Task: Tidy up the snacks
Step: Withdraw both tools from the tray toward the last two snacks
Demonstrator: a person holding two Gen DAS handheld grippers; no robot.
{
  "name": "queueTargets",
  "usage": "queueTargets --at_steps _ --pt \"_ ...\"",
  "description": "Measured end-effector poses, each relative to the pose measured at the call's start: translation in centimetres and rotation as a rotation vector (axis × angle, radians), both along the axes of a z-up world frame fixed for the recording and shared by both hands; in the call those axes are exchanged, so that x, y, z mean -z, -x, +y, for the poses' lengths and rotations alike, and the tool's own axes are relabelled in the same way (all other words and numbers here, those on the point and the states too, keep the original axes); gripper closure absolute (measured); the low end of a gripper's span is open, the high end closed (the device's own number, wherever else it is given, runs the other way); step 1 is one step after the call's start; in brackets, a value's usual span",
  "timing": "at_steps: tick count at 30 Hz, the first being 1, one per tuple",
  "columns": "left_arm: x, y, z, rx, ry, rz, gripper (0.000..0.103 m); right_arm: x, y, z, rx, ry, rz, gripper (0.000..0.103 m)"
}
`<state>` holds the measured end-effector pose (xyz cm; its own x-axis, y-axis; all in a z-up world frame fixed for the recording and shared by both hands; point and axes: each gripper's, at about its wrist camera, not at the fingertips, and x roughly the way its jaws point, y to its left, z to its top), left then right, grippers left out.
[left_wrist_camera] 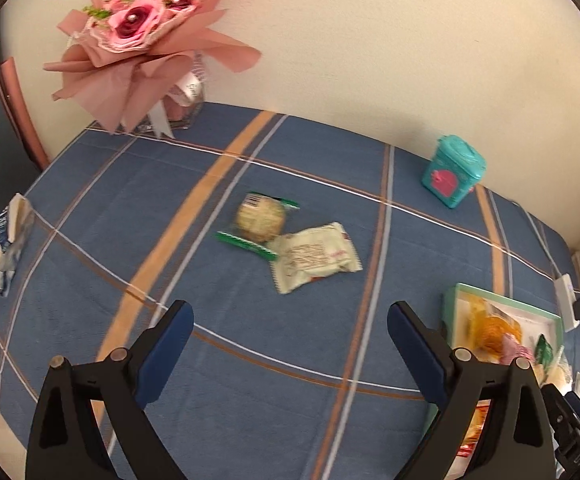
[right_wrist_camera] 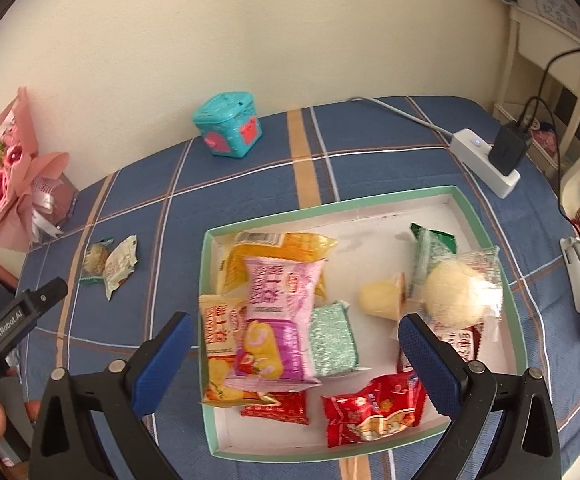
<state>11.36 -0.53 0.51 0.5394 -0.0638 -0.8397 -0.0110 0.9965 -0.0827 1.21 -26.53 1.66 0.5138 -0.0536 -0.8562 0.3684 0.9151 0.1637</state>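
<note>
Both claws gape empty — left claw point(left_wrist_camera: 290, 334) faces two overlapping packets point(left_wrist_camera: 285, 244) mid-desk; pinching one may drag the other — away from the tray point(right_wrist_camera: 486, 220).

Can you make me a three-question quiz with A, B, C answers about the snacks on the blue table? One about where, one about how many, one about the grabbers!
1. Where is the pink packet?
A. in the box
B. by the flowers
C. on the floor

2. How many snacks lie outside the box?
A. none
B. two
C. five

3. How are the two grippers?
A. both open
B. both shut
C. holding a snack

Answers: A, it rests on other packets inside the box; B, only the round cake and white packet; A, left gripper and right gripper are spread, empty.
</note>
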Motion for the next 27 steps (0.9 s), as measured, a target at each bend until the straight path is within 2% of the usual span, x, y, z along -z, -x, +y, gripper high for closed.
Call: queueTargets --at_steps 14,18,23,27 --pt "1.7 -1.9 9.5 -0.193 0.008 0.062 0.006 -1.2 -2.7 6.7 -0.137 0.009 -0.068 0.000" --pt "2.0 -2.5 10.5 -0.203 0.032 0.071 0.006 -1.1 -4.1 8.8 -0.188 -0.013 -0.067 0.000" --pt "2.2 -3.8 11.1 -0.221 0.105 0.069 0.006 -1.1 -6.6 11.2 -0.243 -0.005 -0.058 0.000" --pt "2.7 -5.0 10.3 -0.186 0.117 0.076 0.006 -0.5 -9.4 12.8 -0.274 -0.029 -0.041 0.000"
